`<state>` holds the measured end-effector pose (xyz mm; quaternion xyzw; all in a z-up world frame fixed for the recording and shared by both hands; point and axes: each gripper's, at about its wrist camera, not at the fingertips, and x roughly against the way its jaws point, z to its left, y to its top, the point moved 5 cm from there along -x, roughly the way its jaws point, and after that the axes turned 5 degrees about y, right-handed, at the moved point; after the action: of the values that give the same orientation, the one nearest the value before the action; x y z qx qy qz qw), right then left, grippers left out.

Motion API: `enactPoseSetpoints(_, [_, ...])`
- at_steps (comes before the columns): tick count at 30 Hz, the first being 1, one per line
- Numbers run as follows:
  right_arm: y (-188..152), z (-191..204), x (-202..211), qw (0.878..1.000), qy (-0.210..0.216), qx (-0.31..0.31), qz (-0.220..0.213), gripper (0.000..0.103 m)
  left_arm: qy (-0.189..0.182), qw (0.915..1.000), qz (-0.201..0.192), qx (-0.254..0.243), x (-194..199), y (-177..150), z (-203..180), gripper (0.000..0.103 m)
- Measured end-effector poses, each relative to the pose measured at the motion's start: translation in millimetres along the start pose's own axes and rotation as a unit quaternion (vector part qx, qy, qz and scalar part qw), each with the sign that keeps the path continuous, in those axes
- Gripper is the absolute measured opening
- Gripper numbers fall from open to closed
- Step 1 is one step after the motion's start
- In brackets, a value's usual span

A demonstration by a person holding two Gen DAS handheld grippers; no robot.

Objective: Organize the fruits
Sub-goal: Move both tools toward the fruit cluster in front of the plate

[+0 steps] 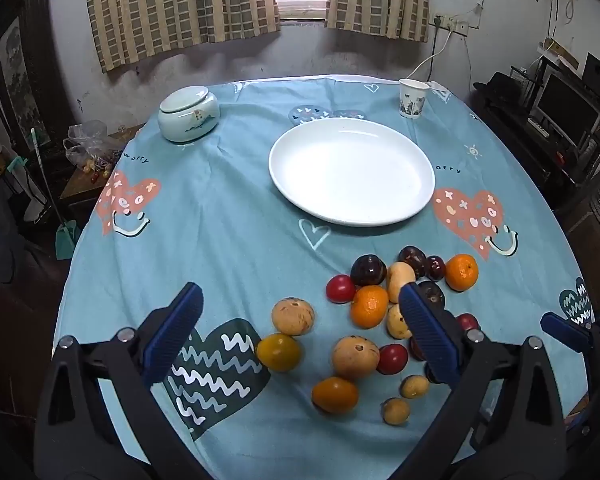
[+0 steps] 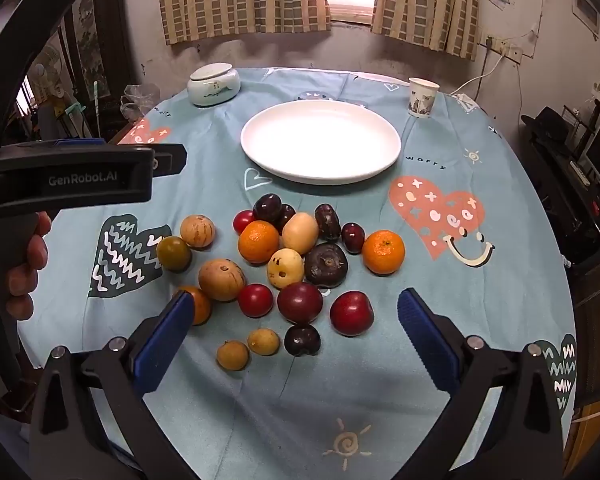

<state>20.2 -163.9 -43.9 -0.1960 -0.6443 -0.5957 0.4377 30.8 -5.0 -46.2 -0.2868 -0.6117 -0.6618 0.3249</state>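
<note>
Several small fruits lie loose on the blue tablecloth: tangerines, dark plums, red plums, tan round fruits and yellow ones. A white plate sits empty beyond them, also in the left wrist view. My left gripper is open and empty, hovering over the near left of the pile. My right gripper is open and empty above the near fruits. The left gripper's body shows at the left of the right wrist view.
A pale green lidded jar stands at the far left of the round table. A paper cup stands at the far right. Curtains and a wall lie behind. Shelves with electronics stand to the right.
</note>
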Motion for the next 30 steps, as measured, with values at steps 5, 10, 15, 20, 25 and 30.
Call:
enactPoseSetpoints(5, [-1,0,2,1.0,-0.003,0.002,-0.003,0.102,0.002,1.0,0.007,-0.003,-2,-2,1,0.1])
enactPoseSetpoints(10, [-8,6,3,1.0,-0.012,0.018,0.005,0.102,0.002,0.9999,0.006,0.012,-5,-7,15,0.1])
enactPoseSetpoints(15, [-35,10,-4,0.998,-0.017,0.056,0.031,0.102,-0.012,0.9988,0.035,0.031,-19,-27,42,0.1])
enactPoseSetpoints(20, [-59,5,-21,0.998,0.007,0.031,0.061,0.102,-0.012,0.9978,0.065,0.013,-30,-59,44,0.1])
enactPoseSetpoints(25, [-61,-10,-26,0.998,0.004,-0.001,0.066,0.101,-0.029,0.9964,0.075,-0.027,-31,-78,22,0.1])
enactPoseSetpoints(30, [-62,-25,-30,0.996,0.007,-0.039,0.077,0.094,-0.027,0.9949,0.077,-0.06,-34,-87,9,0.1])
